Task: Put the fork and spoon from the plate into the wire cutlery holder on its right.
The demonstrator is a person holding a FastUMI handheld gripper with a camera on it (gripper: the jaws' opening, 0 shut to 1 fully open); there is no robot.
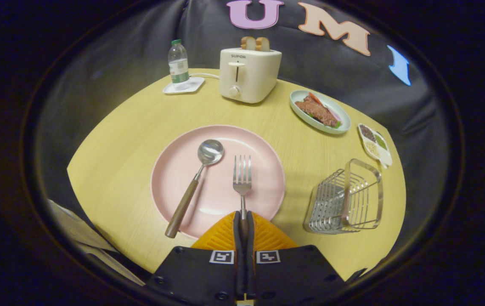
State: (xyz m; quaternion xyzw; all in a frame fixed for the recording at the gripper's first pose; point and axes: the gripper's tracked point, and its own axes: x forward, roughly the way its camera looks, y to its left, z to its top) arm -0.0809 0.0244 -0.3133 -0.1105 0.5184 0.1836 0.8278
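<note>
A pink plate (174, 170) lies on the round wooden table just ahead of my fingers. A fork (242, 178) points away from me over the plate, its tines up front and its handle running back between my fingers. My gripper (243, 219) is shut on the fork's handle, both fingers pressed against it. A spoon (195, 182) with a brown wooden handle lies on the plate to the left of the fork, its handle end reaching past the near rim. The wire cutlery holder (346, 197) stands on the table to the right of the plate.
Beyond the plate stand a cream toaster (249, 74) with bread in it and a water bottle (178, 63) on a white coaster. To the far right lie an oval dish of food (320, 111) and a small divided dish (375, 143). The table's edge curves close on the left.
</note>
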